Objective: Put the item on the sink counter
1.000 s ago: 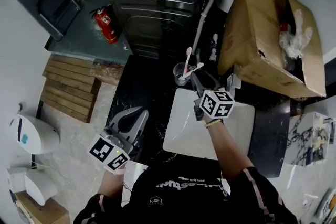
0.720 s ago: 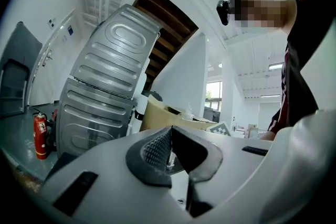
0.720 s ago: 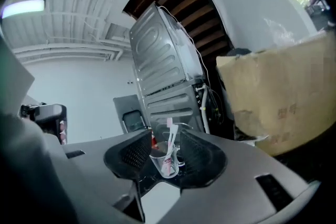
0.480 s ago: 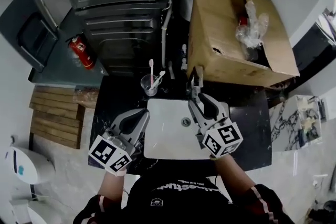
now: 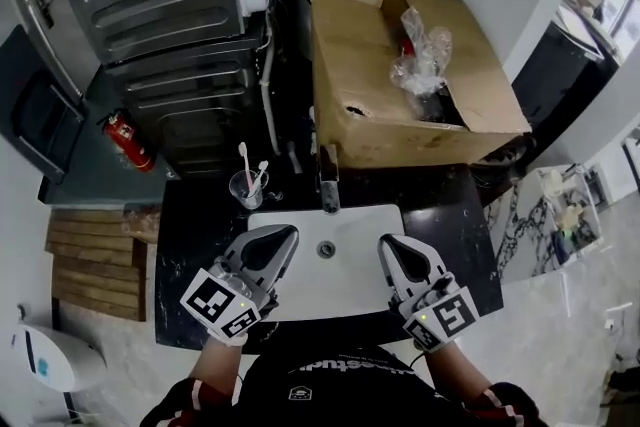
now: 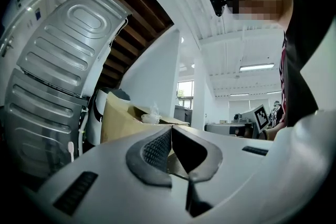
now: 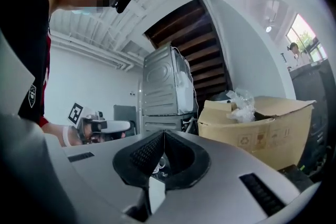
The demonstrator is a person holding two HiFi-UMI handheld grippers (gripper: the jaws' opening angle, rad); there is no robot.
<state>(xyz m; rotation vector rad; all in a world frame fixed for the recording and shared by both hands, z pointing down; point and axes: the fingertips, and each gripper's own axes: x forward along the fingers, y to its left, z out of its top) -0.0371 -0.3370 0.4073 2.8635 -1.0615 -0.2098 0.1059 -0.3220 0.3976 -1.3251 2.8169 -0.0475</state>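
Note:
A clear cup (image 5: pixel 247 187) with two toothbrushes stands on the black sink counter (image 5: pixel 195 225), left of the faucet (image 5: pixel 328 180). One toothbrush (image 6: pixel 71 148) shows at the left of the left gripper view. My left gripper (image 5: pixel 280 237) hovers over the front left of the white sink (image 5: pixel 335 277), shut and empty; its pads (image 6: pixel 157 147) meet. My right gripper (image 5: pixel 388 245) is over the sink's front right, its jaws closing together until the pads (image 7: pixel 149 150) touch, with nothing between them. Neither gripper touches the cup.
A large open cardboard box (image 5: pixel 380 105) holding a clear plastic bag (image 5: pixel 420 55) stands on the counter behind the faucet. A grey metal appliance (image 5: pixel 150 5) rises at the back left, with a red fire extinguisher (image 5: pixel 125 140) and a wooden pallet (image 5: pixel 95 265) on the floor.
My right gripper drew back from beside the cup to the sink's front edge and its jaws came together. The head view swung to the right. The left gripper barely moved.

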